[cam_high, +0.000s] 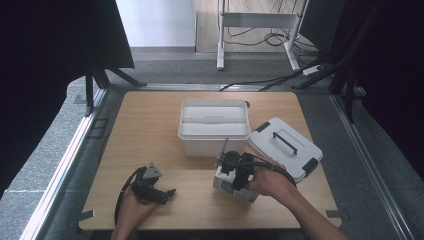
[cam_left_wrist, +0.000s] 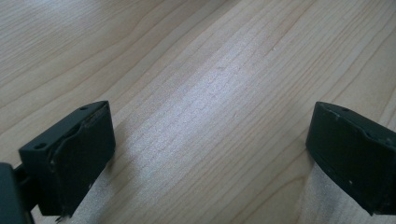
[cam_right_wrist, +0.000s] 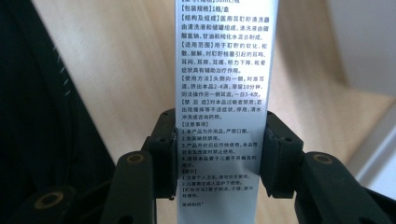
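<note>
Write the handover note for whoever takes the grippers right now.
Right gripper: jaws shut on a small white carton printed with text, held near the table's front.
Left gripper: open, nothing between the jaws, resting on the table.
White bin stands open mid-table; its lid lies to its right.
Done: carton picked up.
Left, probably: carton into the bin, lid on.

My right gripper (cam_high: 235, 175) covers most of the white carton (cam_high: 225, 181), carton's top cut off, its small print unreadable
</note>
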